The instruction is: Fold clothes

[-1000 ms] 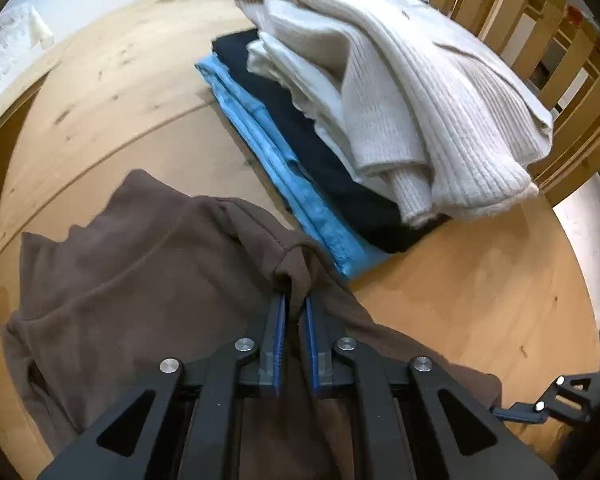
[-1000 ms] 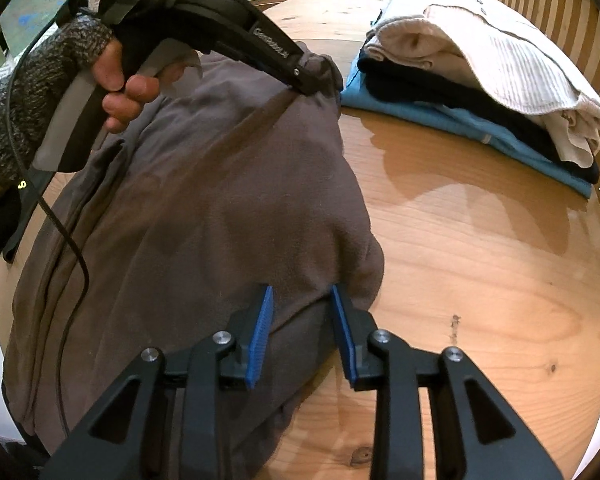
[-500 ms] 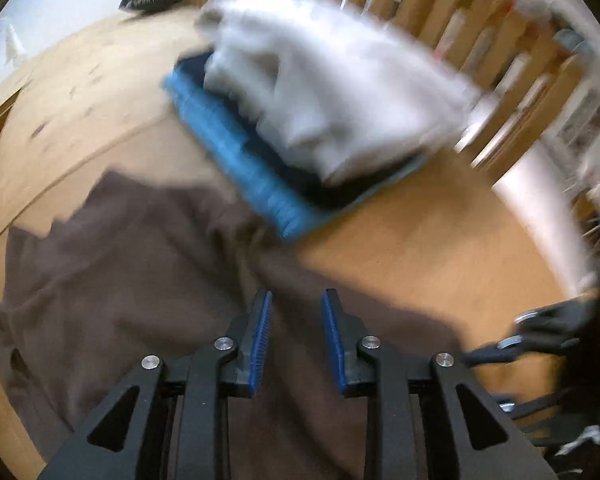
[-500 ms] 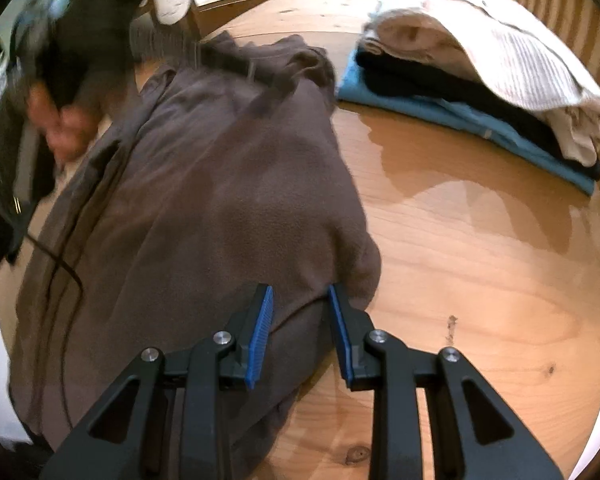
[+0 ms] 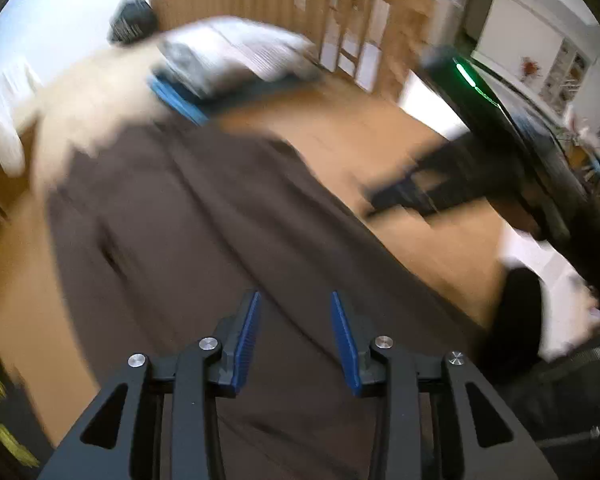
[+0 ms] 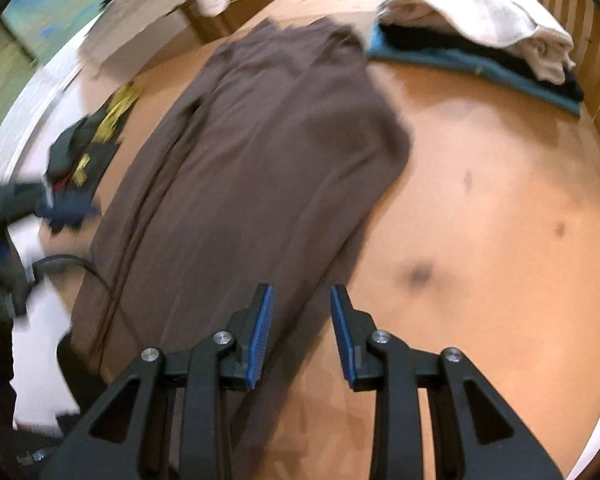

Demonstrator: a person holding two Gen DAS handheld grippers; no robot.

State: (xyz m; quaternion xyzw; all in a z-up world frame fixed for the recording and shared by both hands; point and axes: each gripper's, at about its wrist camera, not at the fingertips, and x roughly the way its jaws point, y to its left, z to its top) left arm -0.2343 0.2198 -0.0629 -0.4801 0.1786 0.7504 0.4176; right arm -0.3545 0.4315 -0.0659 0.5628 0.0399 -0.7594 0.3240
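The brown garment (image 6: 260, 152) lies long and flat on the wood table (image 6: 480, 208), its far end just beside a pile of folded clothes (image 6: 480, 36). L gripper (image 5: 296, 336) is above the garment, jaws apart w/ nothing between; they have just been opening. R gripper (image 6: 300, 332) is over the near edge of the garment, jaws parted, not pinching the cloth. Both views are blurred.

1 brown garment (image 6: 260, 152) lies spread on the counter (image 6: 480, 220); 1 stack of folded clothes (image 6: 476, 36) sits at the far right; 2 tongs.
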